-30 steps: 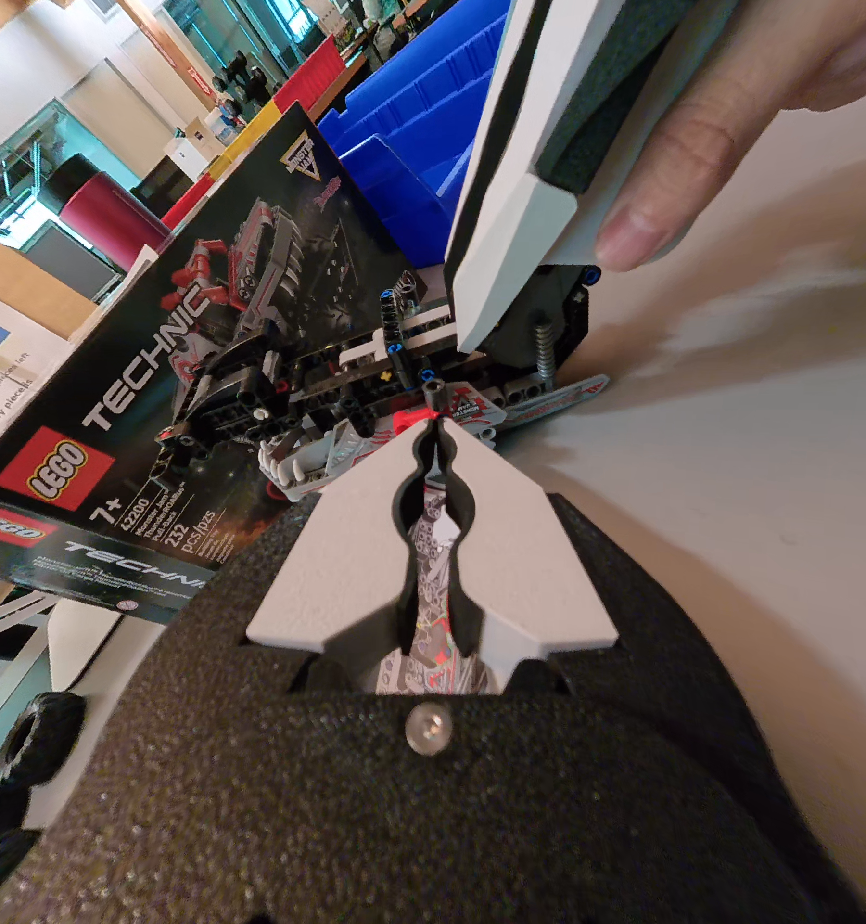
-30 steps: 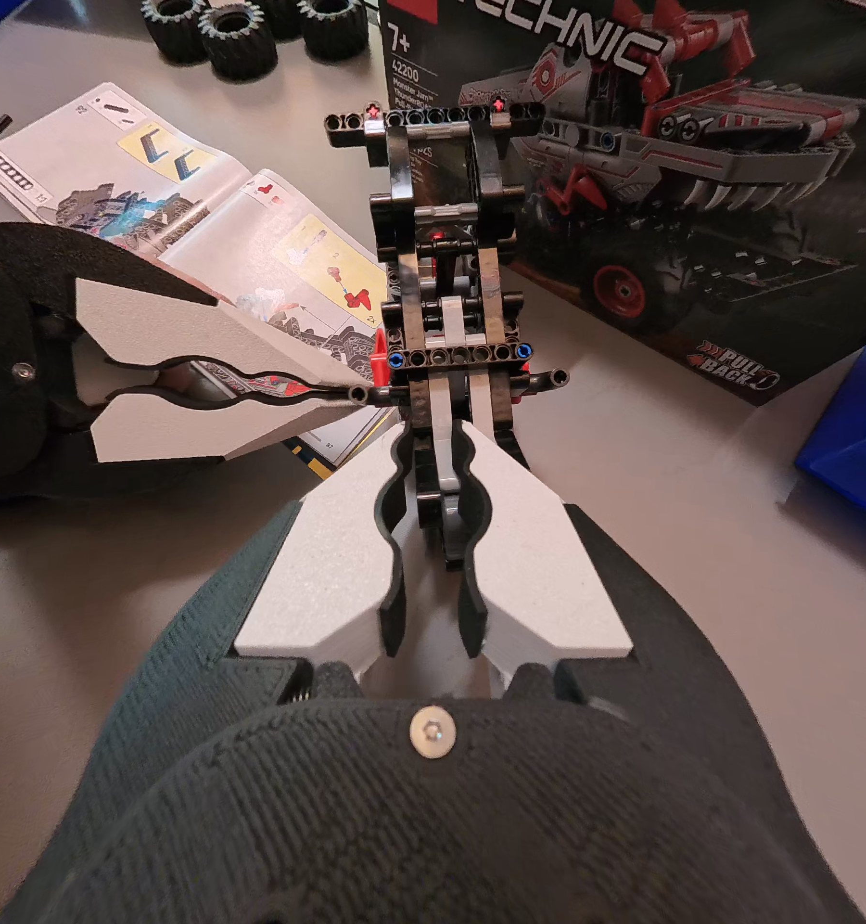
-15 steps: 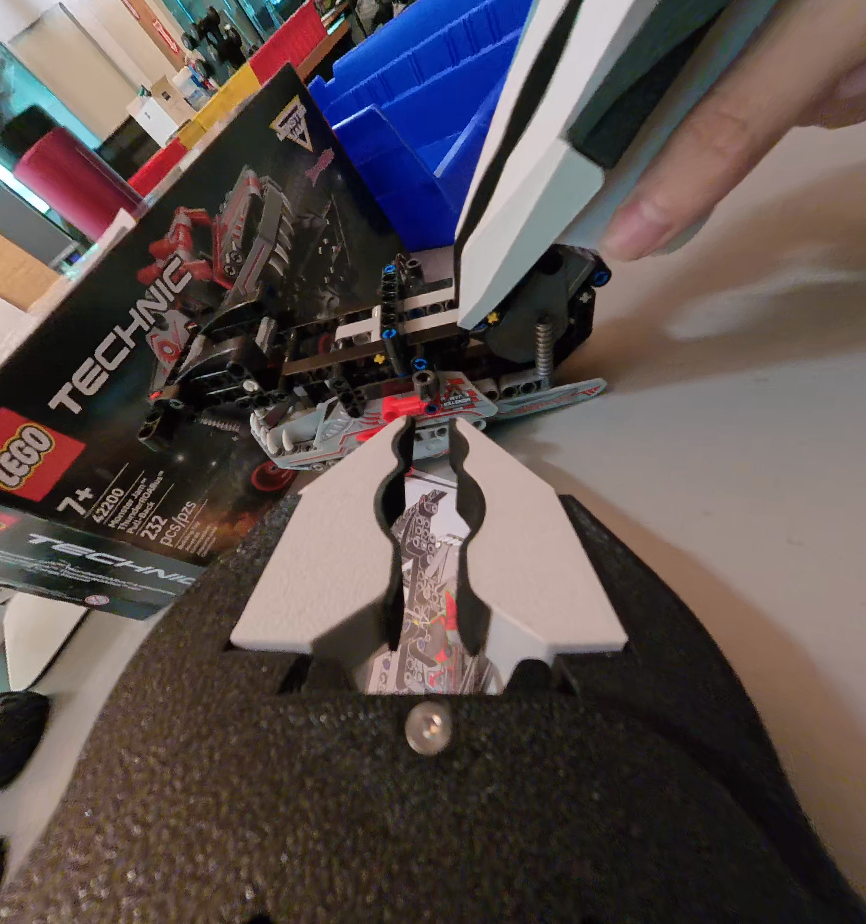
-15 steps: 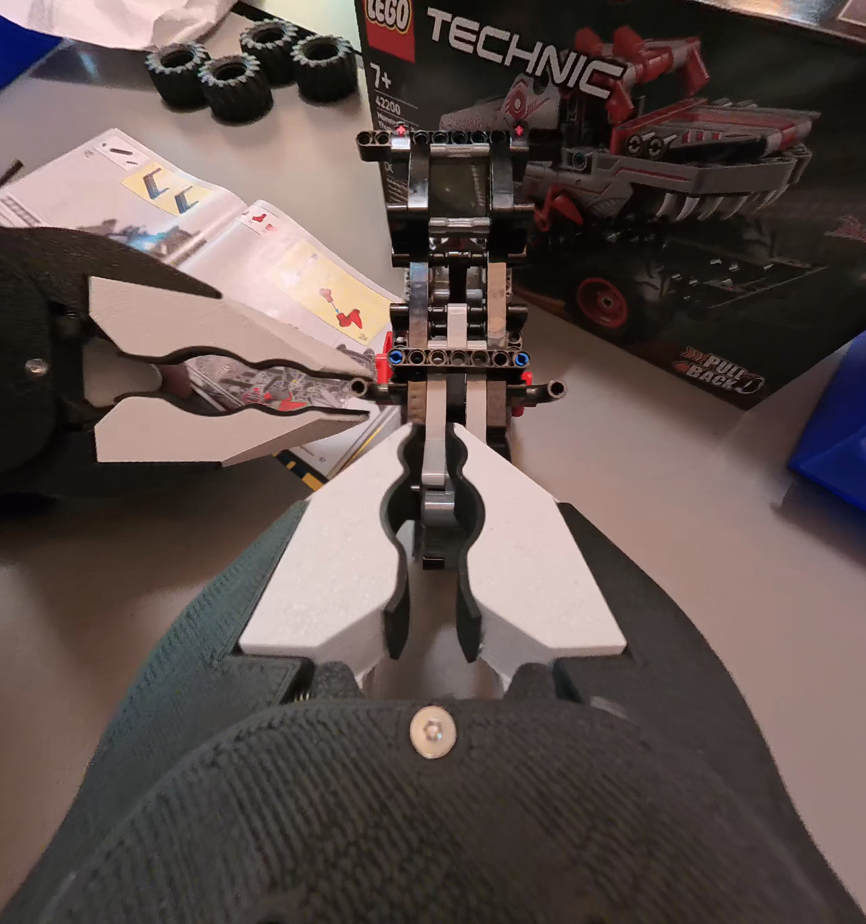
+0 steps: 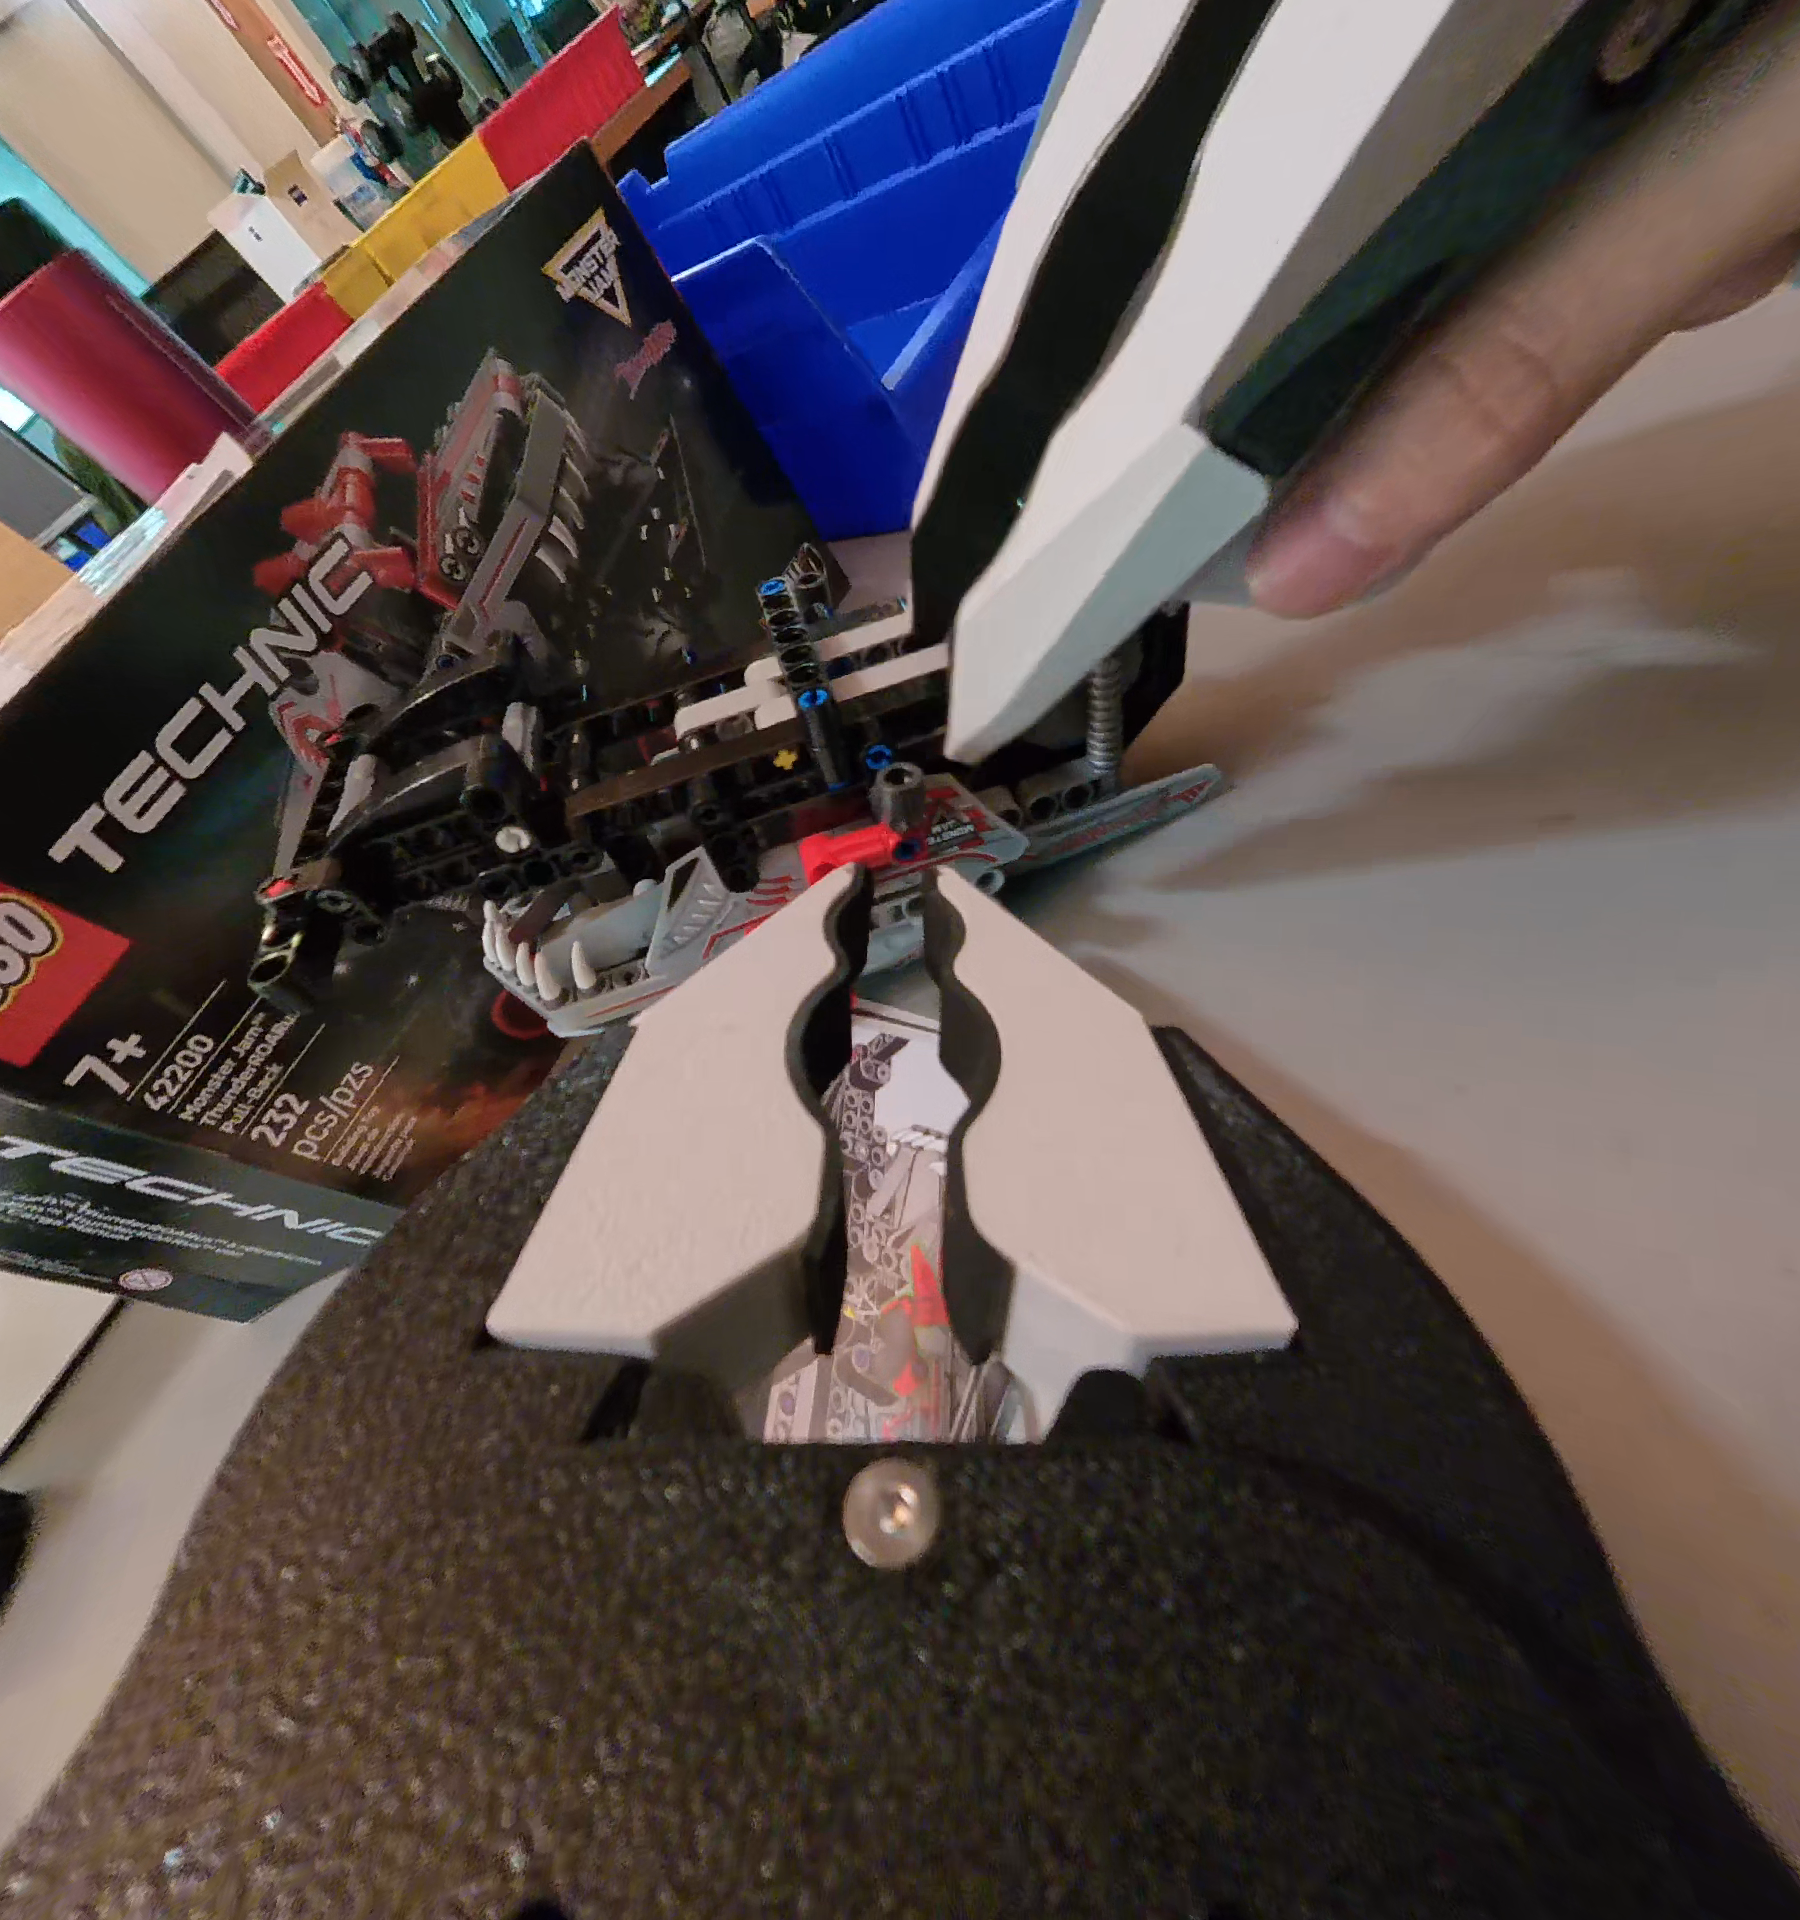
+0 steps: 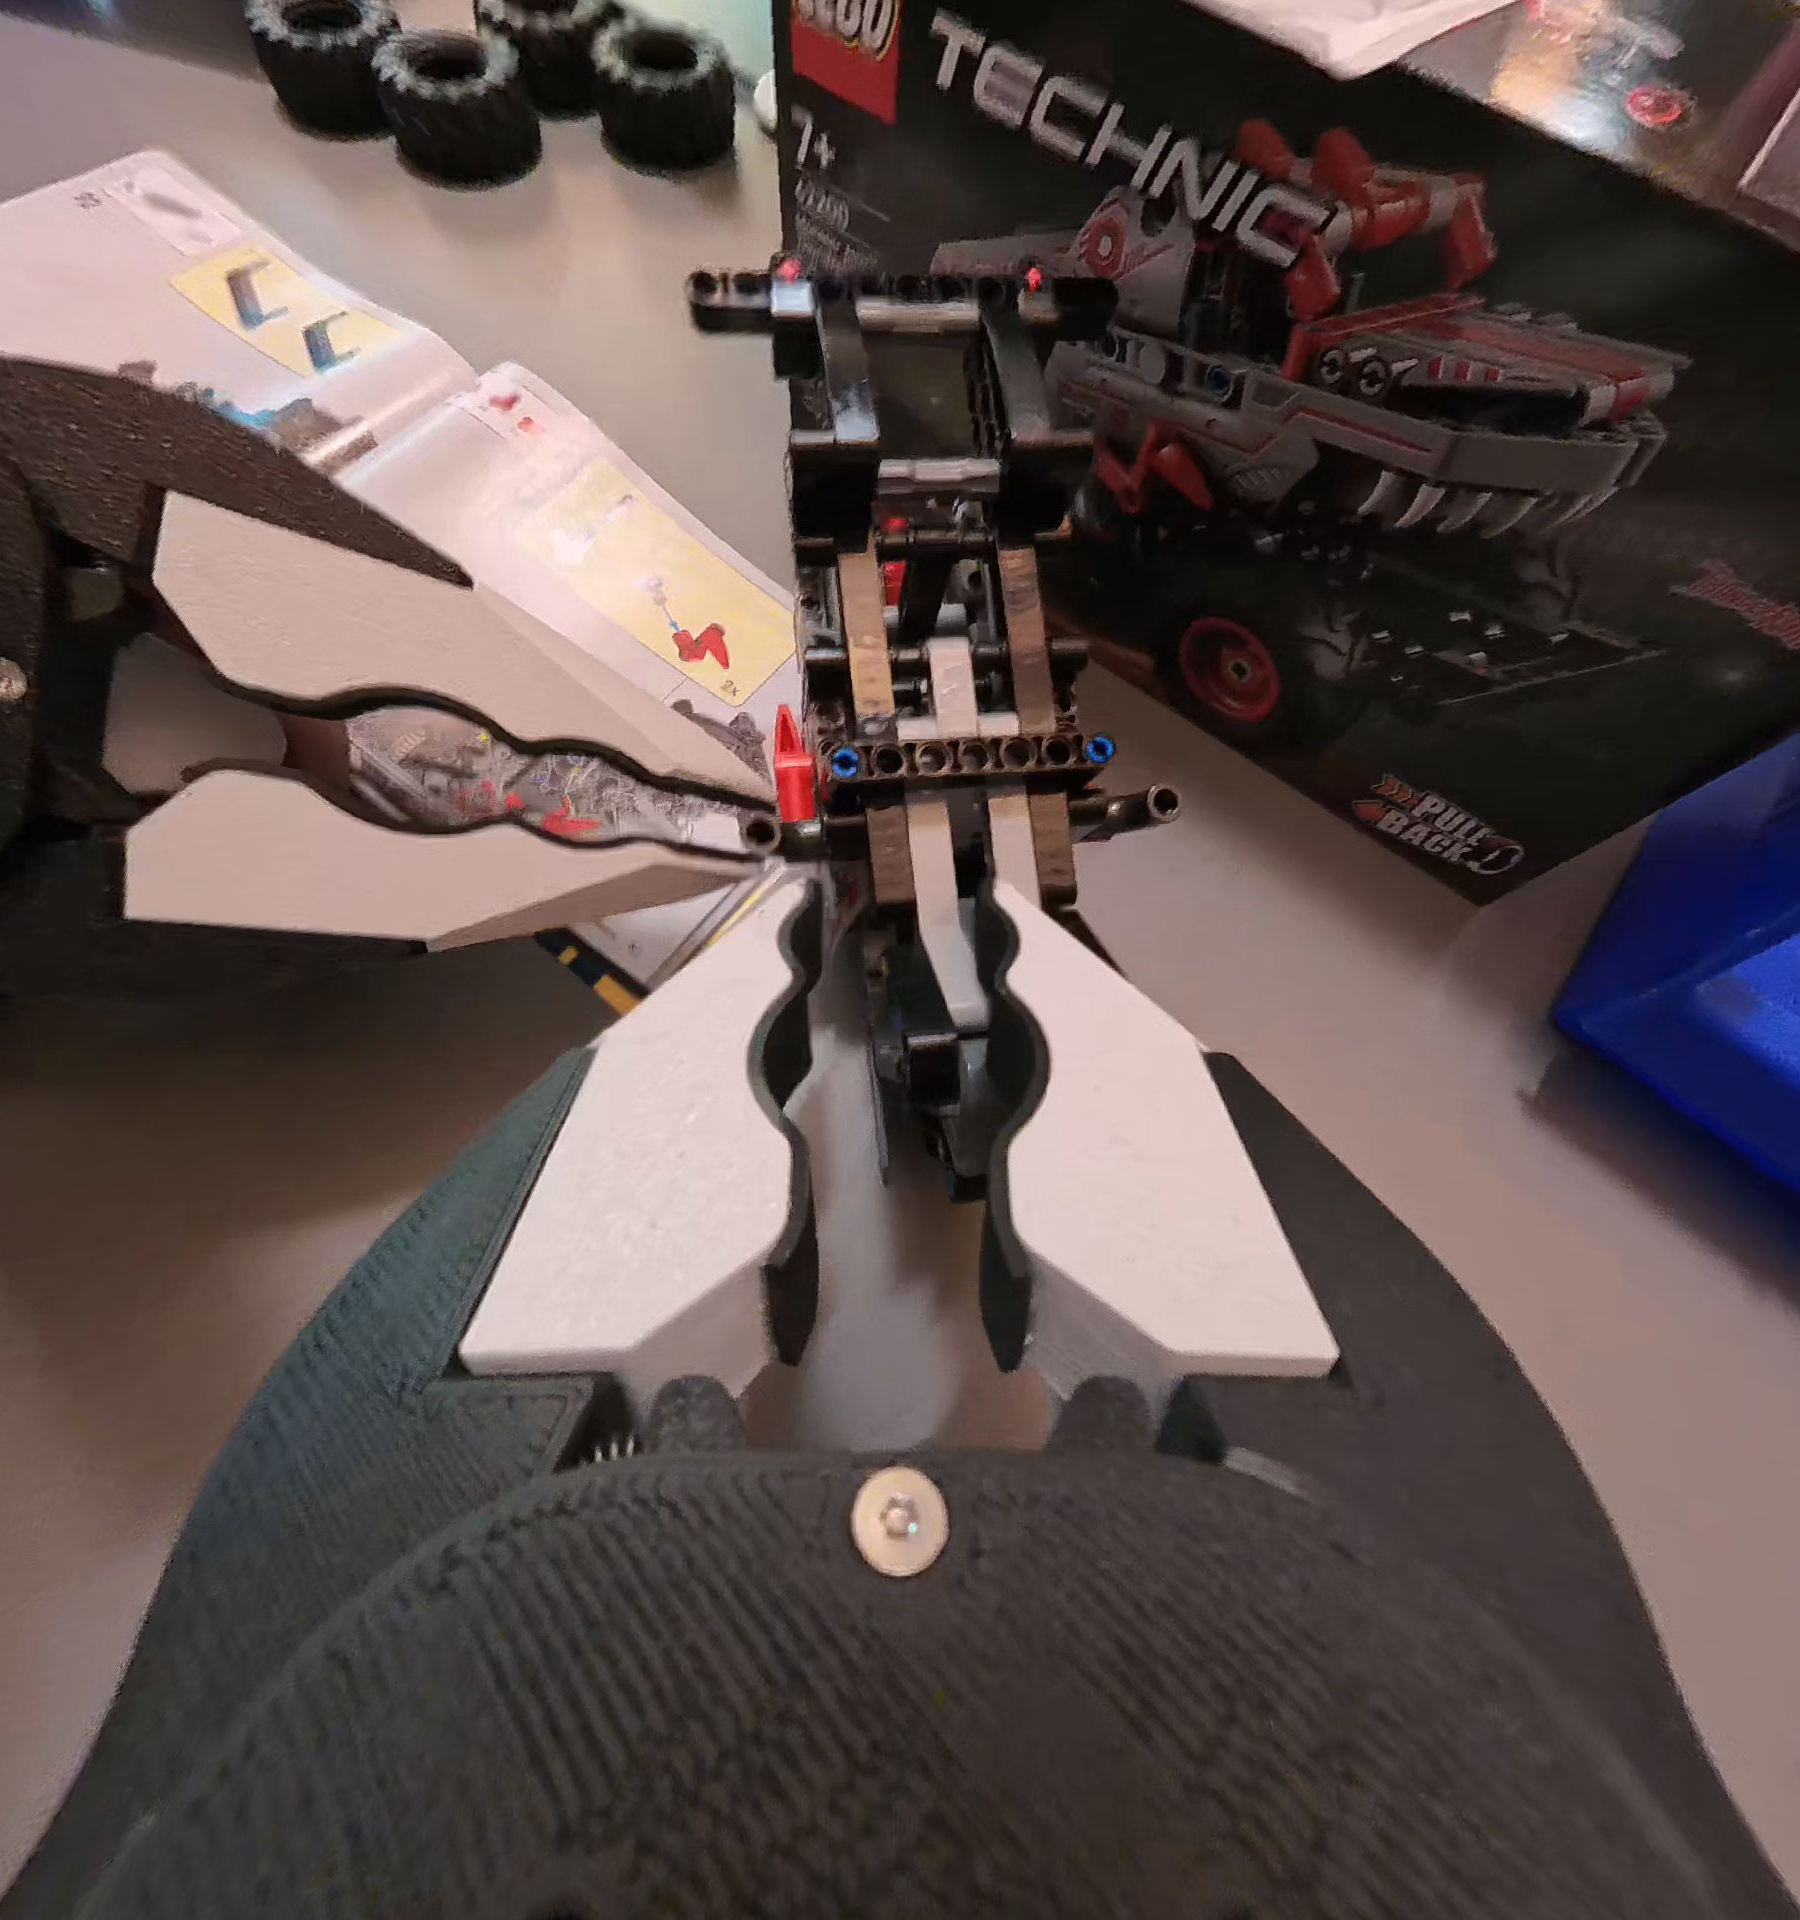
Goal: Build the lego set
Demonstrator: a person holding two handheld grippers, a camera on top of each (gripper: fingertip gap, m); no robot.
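Model: half-built truck frame (image 6: 937, 665) of black, grey and tan beams, standing on the grey surface (image 6: 1343, 1143) just in front of the set's box (image 6: 1395, 364); in the left wrist view it (image 5: 667, 810) lies side-on, a toothed grey side panel (image 5: 667, 935) along its lower edge.
Right gripper (image 6: 901, 914): jaws parted either side of the frame's near end — the right pad seems to touch it, a gap shows on the left; whether it truly clamps the frame, I cannot tell.
Left gripper (image 5: 891, 904): jaws a narrow slot apart, nothing between them; tips just beside the red peg (image 5: 854, 847) and the grey axle end (image 5: 901, 790) on the frame's side.
Booklet: instruction booklet (image 6: 605, 561) open on the surface under the left gripper (image 6: 761, 831).
Spare parts: four black tyres (image 6: 501, 94) well behind; blue bin (image 6: 1727, 997) to the right.
Step in hand: by my reading, seating or adjusting the small side piece while the right gripper steadies the frame.
Method: firm up the right side first; bring the left tips square onto the peg, push straight along its axis — not at an angle — so the frame does not twist or slide.
Risk: a loose hold lets the frame skid toward the box.
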